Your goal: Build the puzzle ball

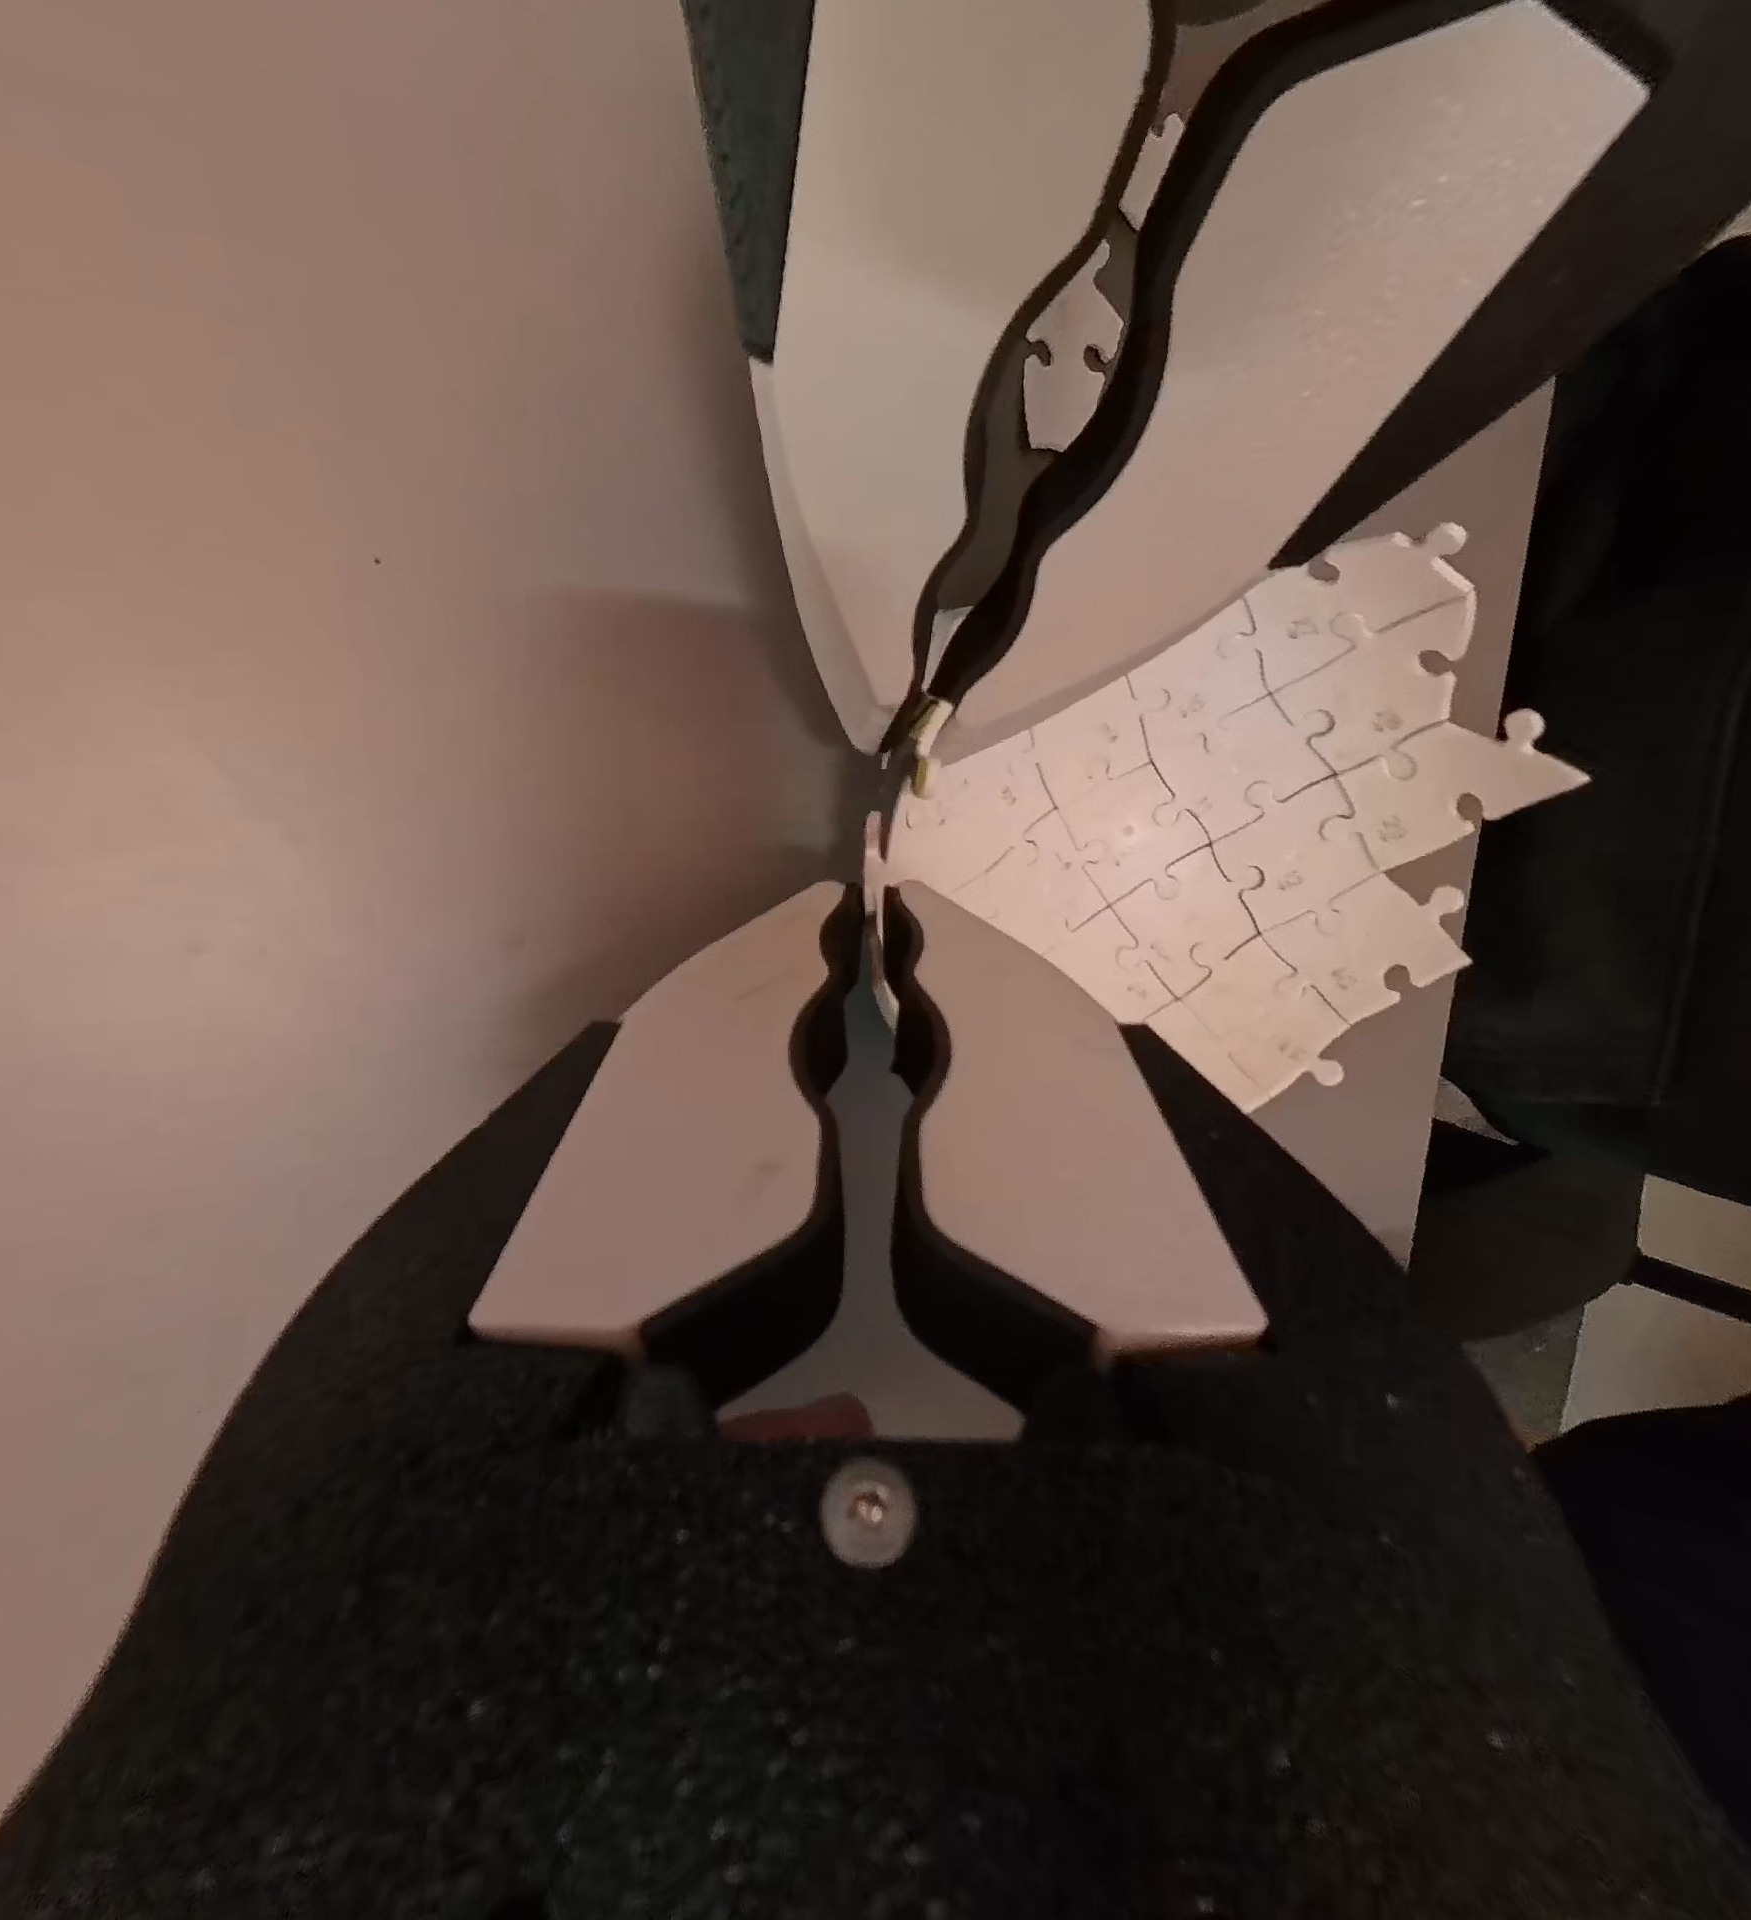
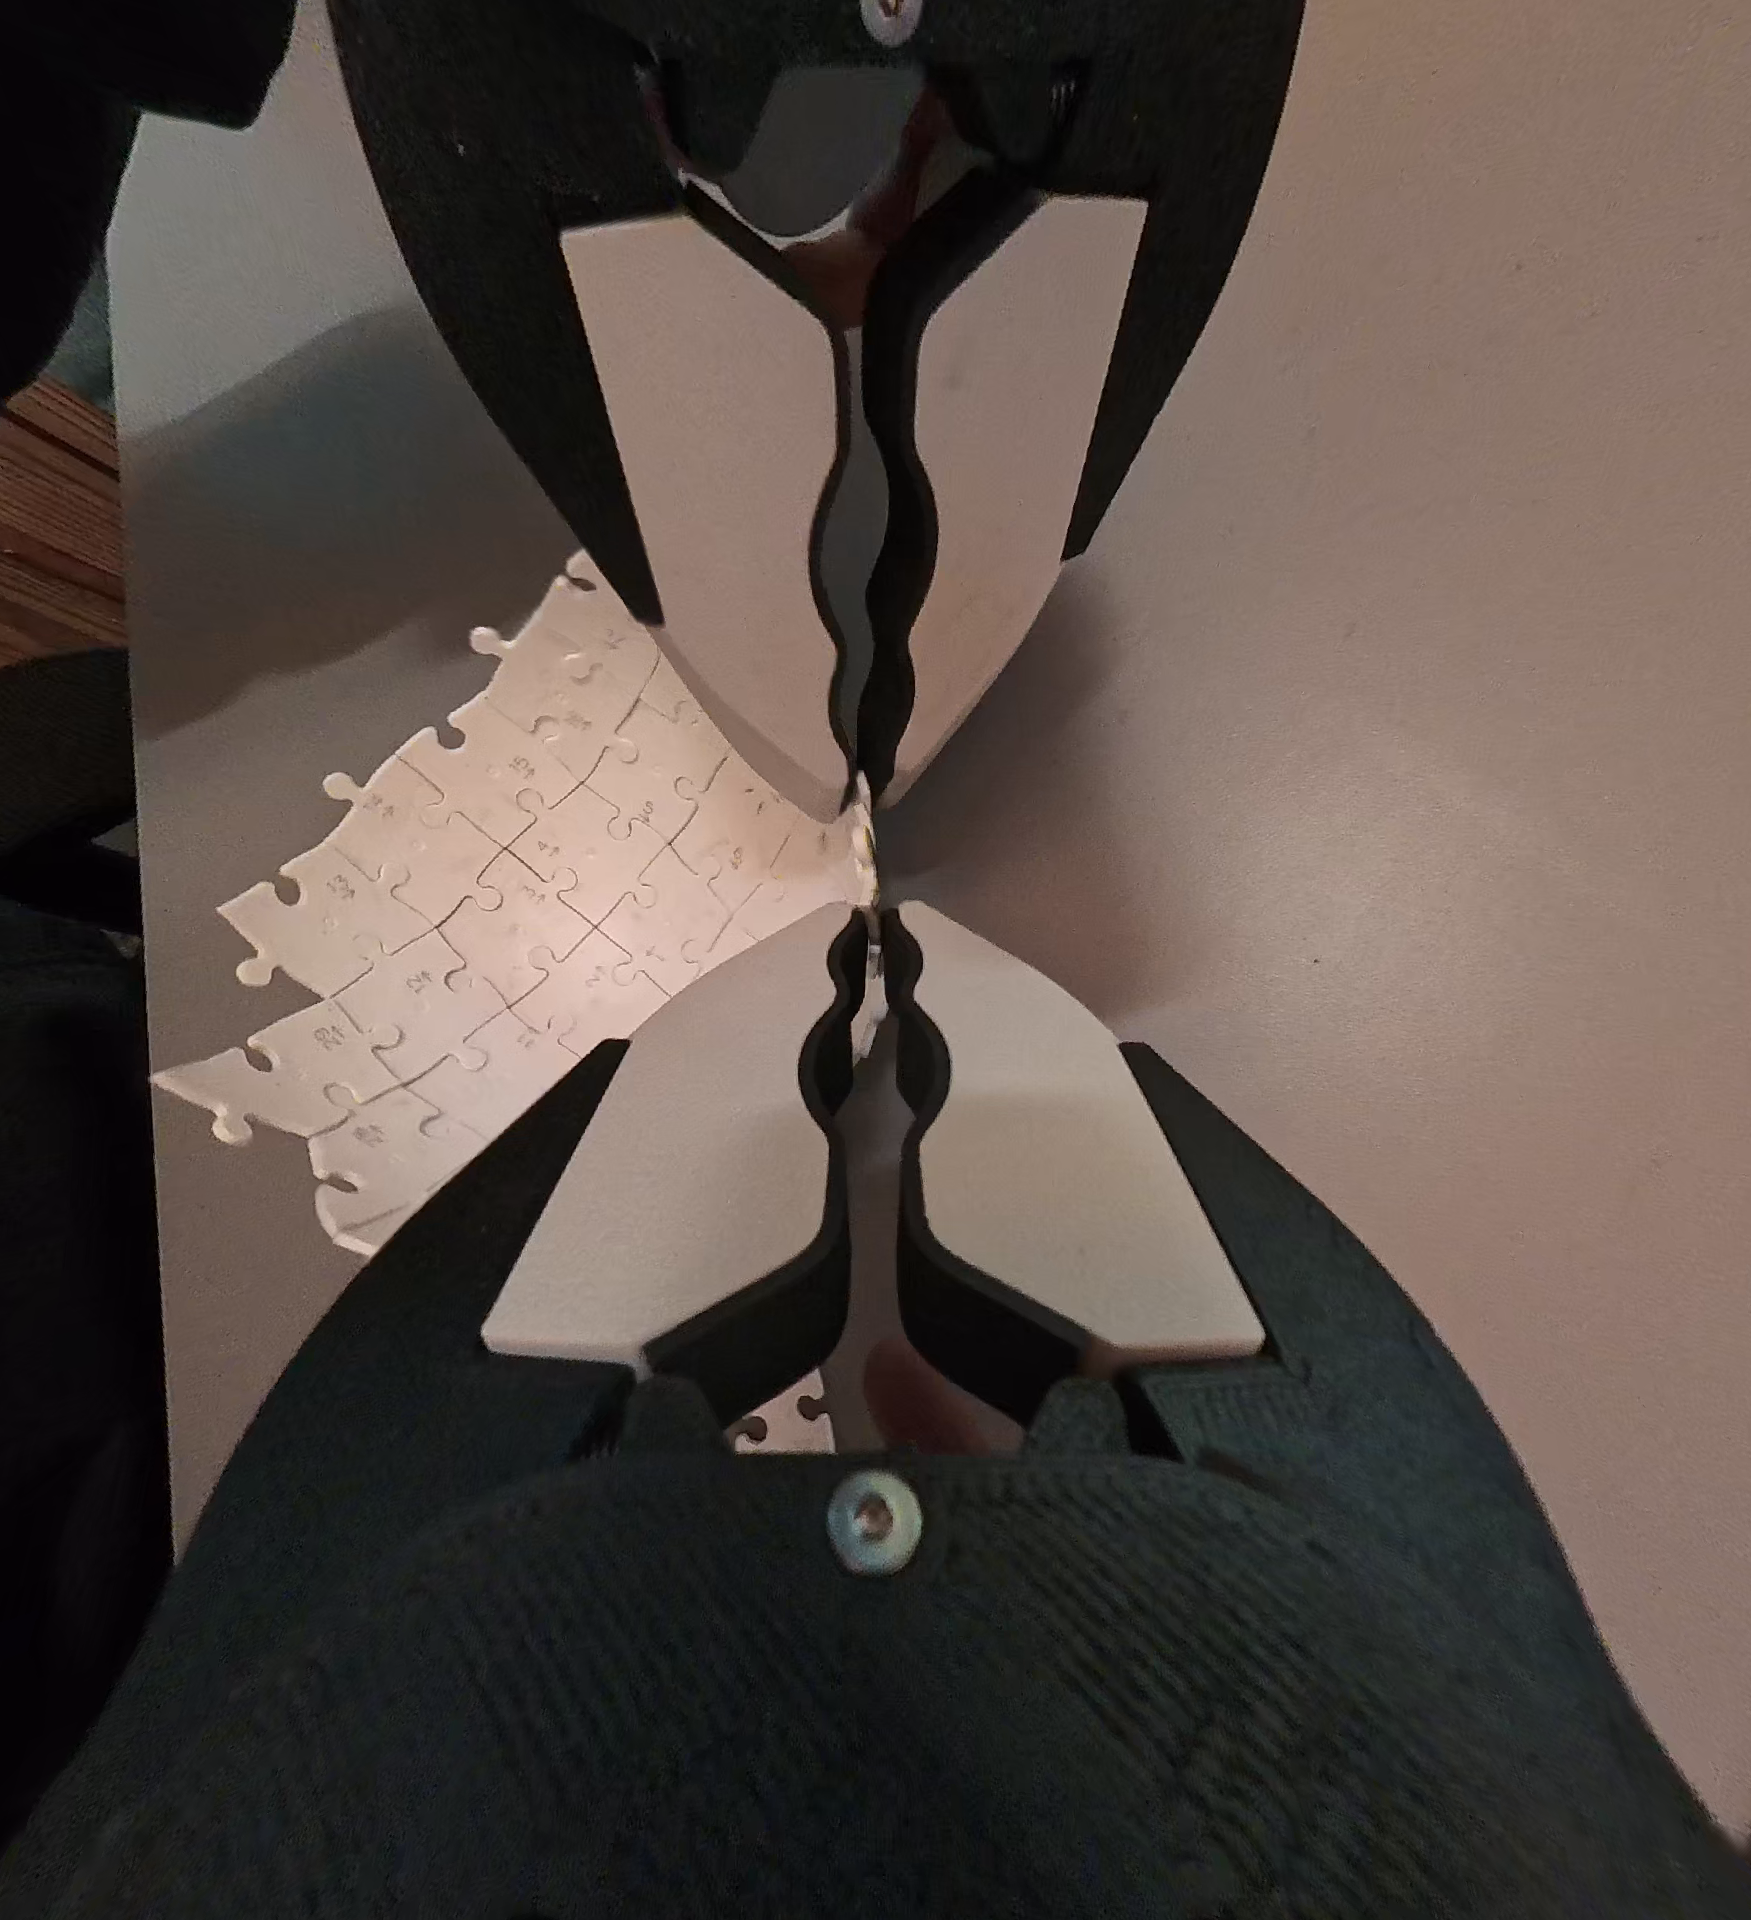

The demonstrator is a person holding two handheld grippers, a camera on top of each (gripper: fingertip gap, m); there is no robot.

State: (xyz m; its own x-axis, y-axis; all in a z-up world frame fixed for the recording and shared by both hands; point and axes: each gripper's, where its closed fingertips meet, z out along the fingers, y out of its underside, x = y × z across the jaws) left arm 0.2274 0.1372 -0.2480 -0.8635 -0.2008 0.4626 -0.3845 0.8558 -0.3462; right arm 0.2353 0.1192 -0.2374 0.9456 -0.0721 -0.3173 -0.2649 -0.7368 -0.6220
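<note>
A: How does the puzzle ball look?
B: A curved white shell of interlocked, numbered pieces with knobbed edges, above the pale table.
A: The tongs?
B: Both the left gripper and right gripper pinch its edge, tips meeting.

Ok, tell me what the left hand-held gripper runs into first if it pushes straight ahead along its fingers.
Most likely the right hand-held gripper: it points back, almost tip to tip with the left hand-held gripper. Between them lies only the narrow edge of the curved white assembled puzzle sheet, which both seem to pinch; depth is uncertain.
</note>
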